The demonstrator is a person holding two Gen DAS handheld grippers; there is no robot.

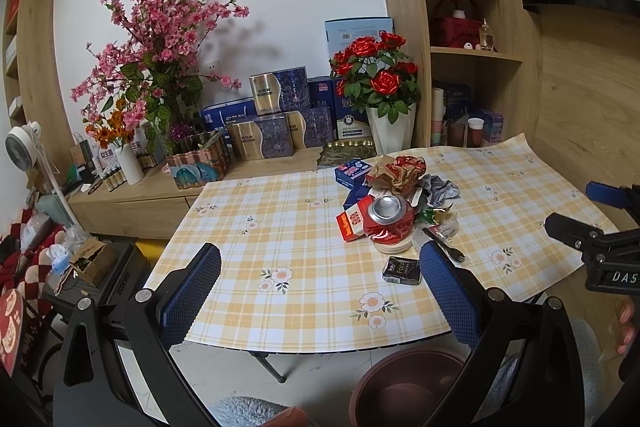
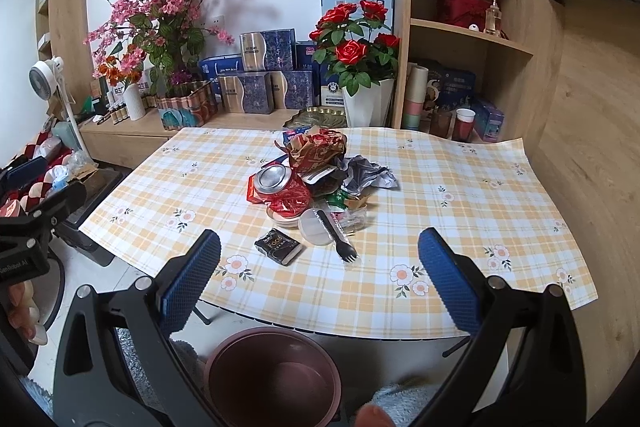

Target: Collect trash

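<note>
Both claws, left gripper (image 1: 320, 283) and right gripper (image 2: 319, 267), gape wide and empty short of the trash pile (image 2: 316, 183) mid-table, bin (image 2: 274, 375) below the near edge; risk: nudged crushed can (image 2: 282, 185) rolls off.

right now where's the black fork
The black fork lies on the checked tablecloth at the near edge of the trash pile, prongs toward the cameras, its handle over a clear plastic lid, just right of the small black packet.
</note>
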